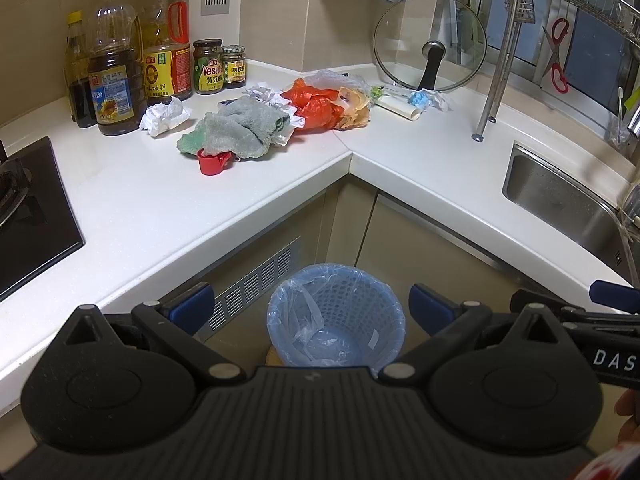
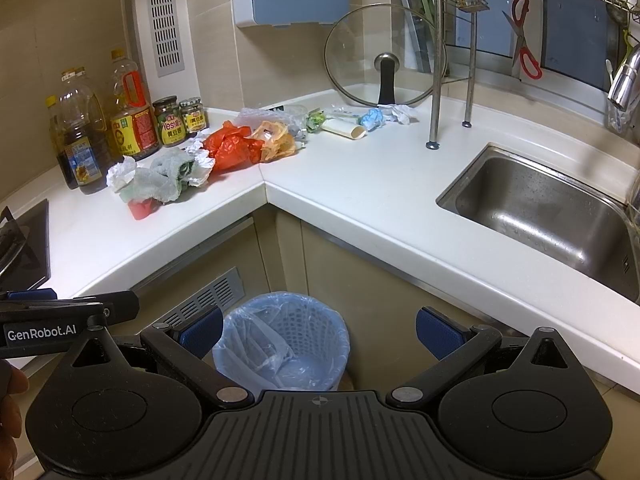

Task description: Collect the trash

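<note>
A blue mesh bin [image 1: 335, 316] [image 2: 282, 340] lined with a clear bag stands on the floor in the counter's corner. Trash lies at the back of the white counter [image 1: 420, 152]: an orange plastic bag [image 1: 316, 106] [image 2: 232, 148], a yellowish wrapper [image 2: 276, 140], crumpled white paper [image 1: 164, 116] [image 2: 120, 174], a blue wad [image 1: 419, 99] [image 2: 372, 119] and a white tube [image 2: 345, 128]. A green-grey cloth [image 1: 236, 128] [image 2: 162, 178] drapes over a red cup [image 1: 212, 162]. My left gripper [image 1: 312, 308] and right gripper [image 2: 320, 330] both hang open and empty above the bin, well short of the trash.
Oil bottles [image 1: 114, 80] and sauce jars [image 1: 208, 68] line the left wall. A black stove [image 1: 28, 216] sits at far left. A glass lid [image 1: 430, 44] leans in the corner beside a dish rack leg [image 1: 490, 80]. A steel sink [image 2: 548, 212] lies to the right.
</note>
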Demonstrator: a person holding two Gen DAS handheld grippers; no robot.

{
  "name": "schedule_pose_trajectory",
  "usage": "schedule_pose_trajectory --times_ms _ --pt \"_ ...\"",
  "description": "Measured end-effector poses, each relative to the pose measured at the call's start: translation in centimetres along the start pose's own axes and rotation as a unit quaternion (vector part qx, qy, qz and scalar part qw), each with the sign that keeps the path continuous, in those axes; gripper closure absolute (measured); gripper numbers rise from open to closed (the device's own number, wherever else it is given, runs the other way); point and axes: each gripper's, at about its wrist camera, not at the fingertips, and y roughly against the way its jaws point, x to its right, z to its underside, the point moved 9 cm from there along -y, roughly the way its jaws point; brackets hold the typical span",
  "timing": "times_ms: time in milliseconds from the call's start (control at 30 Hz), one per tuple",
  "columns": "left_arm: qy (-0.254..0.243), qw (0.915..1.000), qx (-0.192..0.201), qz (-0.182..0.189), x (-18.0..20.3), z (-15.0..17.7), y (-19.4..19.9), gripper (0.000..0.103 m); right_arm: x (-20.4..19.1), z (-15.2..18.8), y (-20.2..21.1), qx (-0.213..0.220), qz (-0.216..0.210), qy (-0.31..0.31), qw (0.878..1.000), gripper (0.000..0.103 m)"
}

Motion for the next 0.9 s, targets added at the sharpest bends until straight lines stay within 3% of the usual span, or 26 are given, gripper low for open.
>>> schedule_pose_trajectory --times_ms 900 --pt "0.003 1.0000 -0.001 0.003 -0.10 -0.15 -0.12 0.000 -0.16 -0.15 -0.32 0.000 0.000 0.000 1.000 0.000"
